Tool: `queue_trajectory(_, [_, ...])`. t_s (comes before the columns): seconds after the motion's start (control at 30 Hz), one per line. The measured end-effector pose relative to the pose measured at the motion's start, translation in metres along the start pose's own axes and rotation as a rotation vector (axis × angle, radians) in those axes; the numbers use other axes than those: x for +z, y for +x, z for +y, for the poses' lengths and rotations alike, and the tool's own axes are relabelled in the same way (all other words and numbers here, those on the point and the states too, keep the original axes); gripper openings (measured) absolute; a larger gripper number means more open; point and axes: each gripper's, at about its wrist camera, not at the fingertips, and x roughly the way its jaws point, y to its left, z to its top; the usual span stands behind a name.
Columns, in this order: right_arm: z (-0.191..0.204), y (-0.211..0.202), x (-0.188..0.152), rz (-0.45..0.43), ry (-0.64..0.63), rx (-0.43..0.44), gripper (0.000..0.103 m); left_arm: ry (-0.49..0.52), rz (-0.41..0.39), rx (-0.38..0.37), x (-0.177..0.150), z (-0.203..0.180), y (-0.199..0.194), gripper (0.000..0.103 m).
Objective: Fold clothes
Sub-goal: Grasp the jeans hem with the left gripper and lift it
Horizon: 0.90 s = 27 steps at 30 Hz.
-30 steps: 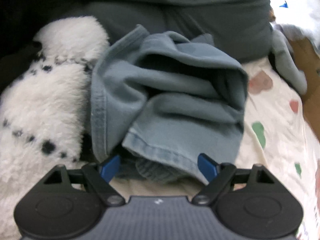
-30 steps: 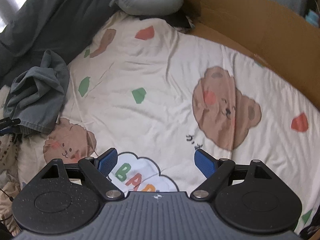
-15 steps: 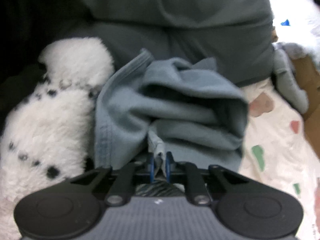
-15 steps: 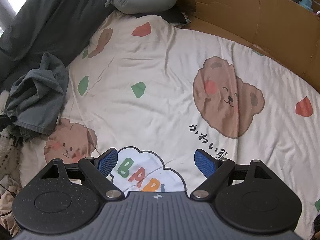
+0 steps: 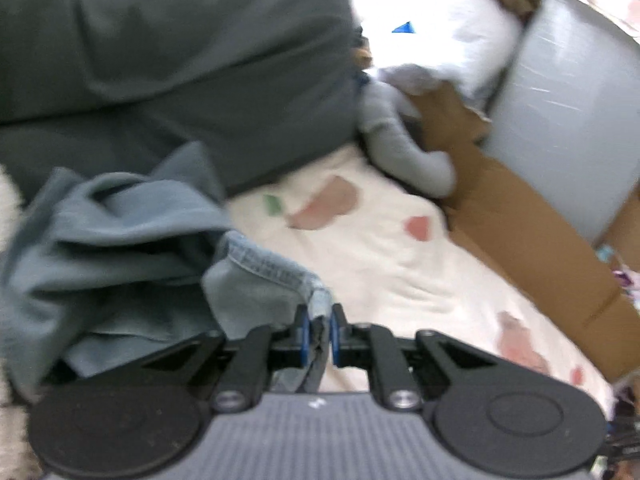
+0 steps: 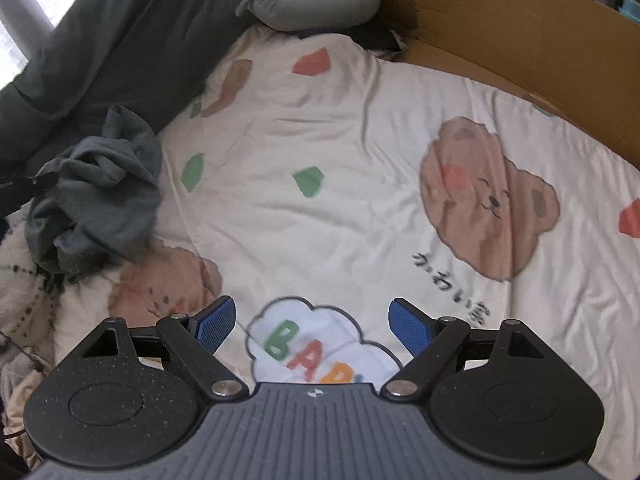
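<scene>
A crumpled grey-blue garment with a stitched denim-like hem lies bunched at the left edge of the bed. My left gripper is shut on that hem, and the pinched cloth rises toward the camera. In the right wrist view the same garment sits in a heap at the far left, with part of the left gripper dark beside it. My right gripper hangs open over the cream bear-print sheet with nothing between its blue pads.
A dark grey duvet is piled behind the garment. A grey neck pillow lies at the head of the bed. Brown cardboard walls the right side. A white fluffy spotted blanket lies at the left.
The left gripper closed on the garment's hem, then lifted and swung right, pulling the hem up and over the sheet. The right gripper stayed open and nearly still.
</scene>
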Motion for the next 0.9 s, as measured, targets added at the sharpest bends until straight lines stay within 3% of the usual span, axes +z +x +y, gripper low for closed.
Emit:
queue_trajectory(0.27, [0.038, 0.009, 0.011, -0.081, -0.090, 0.074, 0.088, 0.104, 0.057, -0.172, -0.002, -0.062, 0.007, 0.010])
queue_trajectory(0.53, [0.070, 0.032, 0.008, -0.151, -0.120, 0.162, 0.088, 0.151, 0.132, -0.248, -0.014, -0.098, 0.023, 0.010])
queue_trajectory(0.73, [0.055, 0.052, 0.003, -0.136, 0.016, 0.195, 0.087, 0.198, 0.194, -0.325, -0.029, -0.123, 0.037, 0.010])
queue_trajectory(0.9, [0.029, 0.052, -0.003, -0.133, 0.100, 0.170, 0.087, 0.202, 0.211, -0.394, -0.040, -0.143, 0.048, 0.010])
